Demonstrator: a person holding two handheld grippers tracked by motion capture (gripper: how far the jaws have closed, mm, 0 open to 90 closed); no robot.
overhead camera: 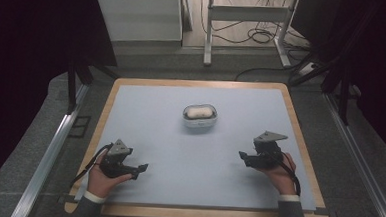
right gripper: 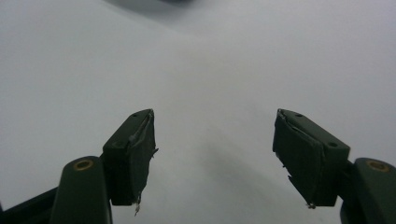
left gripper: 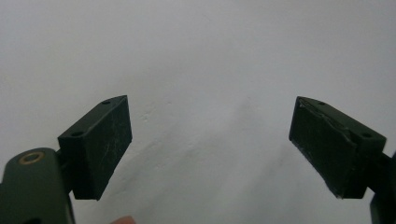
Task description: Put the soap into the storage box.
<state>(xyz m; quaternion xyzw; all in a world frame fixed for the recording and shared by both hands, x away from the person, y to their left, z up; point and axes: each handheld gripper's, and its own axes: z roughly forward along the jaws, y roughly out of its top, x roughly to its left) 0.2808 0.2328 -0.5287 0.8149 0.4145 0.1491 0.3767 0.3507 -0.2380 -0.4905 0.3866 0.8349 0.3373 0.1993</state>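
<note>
A small clear container with a white oblong thing inside sits on the pale blue mat, a little past the table's middle. My left gripper rests low at the near left of the mat, held in a hand, jaws pointing right. Its jaws stand wide apart over bare mat in the left gripper view. My right gripper is at the near right, jaws pointing left. In the right gripper view its jaws are also apart with nothing between them. Both grippers are well short of the container.
The mat lies on a wooden-edged table. Metal rails run along both sides. Beyond the far edge are a white cabinet, a metal stand and cables on the floor.
</note>
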